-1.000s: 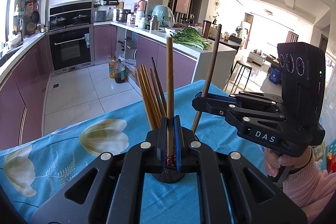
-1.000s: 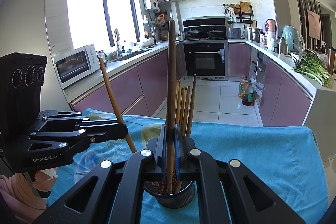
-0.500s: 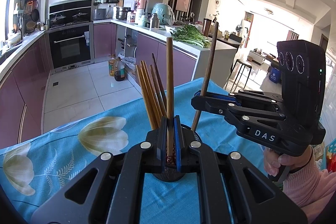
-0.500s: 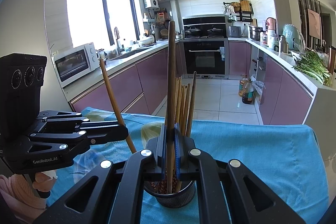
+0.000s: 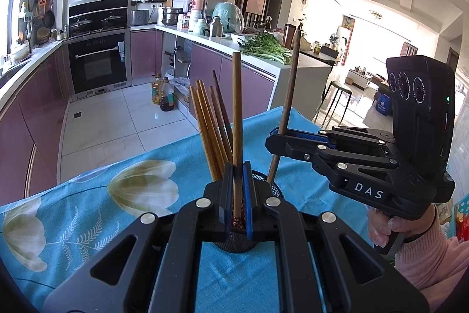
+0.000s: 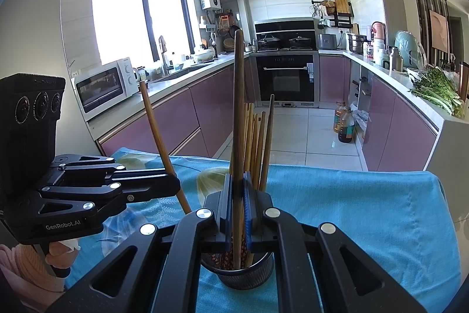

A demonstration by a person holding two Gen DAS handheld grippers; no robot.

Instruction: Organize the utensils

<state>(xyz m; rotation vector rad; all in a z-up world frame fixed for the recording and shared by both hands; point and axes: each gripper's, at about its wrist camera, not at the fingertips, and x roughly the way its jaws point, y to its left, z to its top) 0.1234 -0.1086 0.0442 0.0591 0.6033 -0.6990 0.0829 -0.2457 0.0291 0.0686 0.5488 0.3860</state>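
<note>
Left wrist view: the left tongs (image 5: 238, 195) sit at lower centre, clamped on a light chopstick (image 5: 236, 119) that stands upright, its patterned foot down in the black mesh holder (image 5: 275, 189). At right, the right tongs (image 5: 278, 137), held by a hand (image 5: 390, 228) in a pink sleeve, grip a darker chopstick (image 5: 288, 107), tilted slightly. More chopsticks (image 5: 209, 122) lean in the holder on the blue floral cloth (image 5: 117, 213) over the tabletop.

Right gripper (image 6: 238, 213) clamped on dark chopstick (image 6: 239, 113), tip inside mesh holder (image 6: 244, 273). Left gripper (image 6: 173, 185) pinches a lighter chopstick (image 6: 158, 134), tilted, beside holder.
</note>
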